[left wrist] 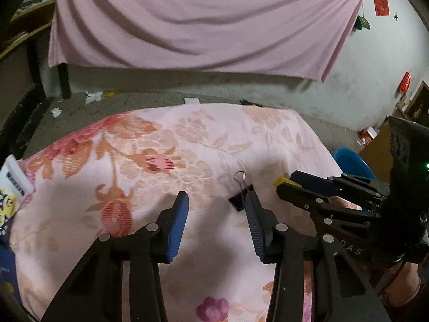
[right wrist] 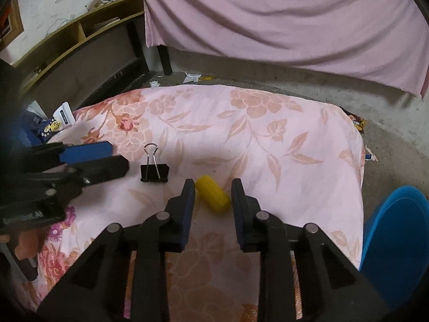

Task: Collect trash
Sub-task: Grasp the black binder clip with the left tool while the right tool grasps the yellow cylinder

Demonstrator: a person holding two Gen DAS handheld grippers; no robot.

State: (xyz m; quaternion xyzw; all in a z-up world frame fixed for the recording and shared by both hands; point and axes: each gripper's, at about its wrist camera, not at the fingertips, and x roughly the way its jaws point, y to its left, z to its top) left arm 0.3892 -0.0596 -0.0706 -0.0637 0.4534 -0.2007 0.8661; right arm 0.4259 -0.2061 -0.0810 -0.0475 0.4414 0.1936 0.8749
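A black binder clip (left wrist: 238, 201) (right wrist: 154, 173) lies on the floral pink cloth (left wrist: 166, 145) (right wrist: 268, 145). My left gripper (left wrist: 216, 201) (right wrist: 115, 158) is open just above the cloth. The clip lies right at the tip of its right-hand finger (left wrist: 253, 214), which hides part of it. A yellow ribbed cylinder (right wrist: 213, 197) (left wrist: 281, 180) lies between the two fingertips of my right gripper (right wrist: 213, 187) (left wrist: 288, 185). The blue pads stand close on either side of it, and I see no squeeze on it.
A blue plastic bin (right wrist: 396, 241) (left wrist: 351, 161) stands at the cloth's right edge. Printed packets (left wrist: 13, 185) (right wrist: 57, 123) lie at the left edge. Paper scraps (left wrist: 92, 96) litter the concrete floor beyond, below a hanging pink sheet (left wrist: 203, 21). A wooden shelf (right wrist: 80, 32) stands at the back left.
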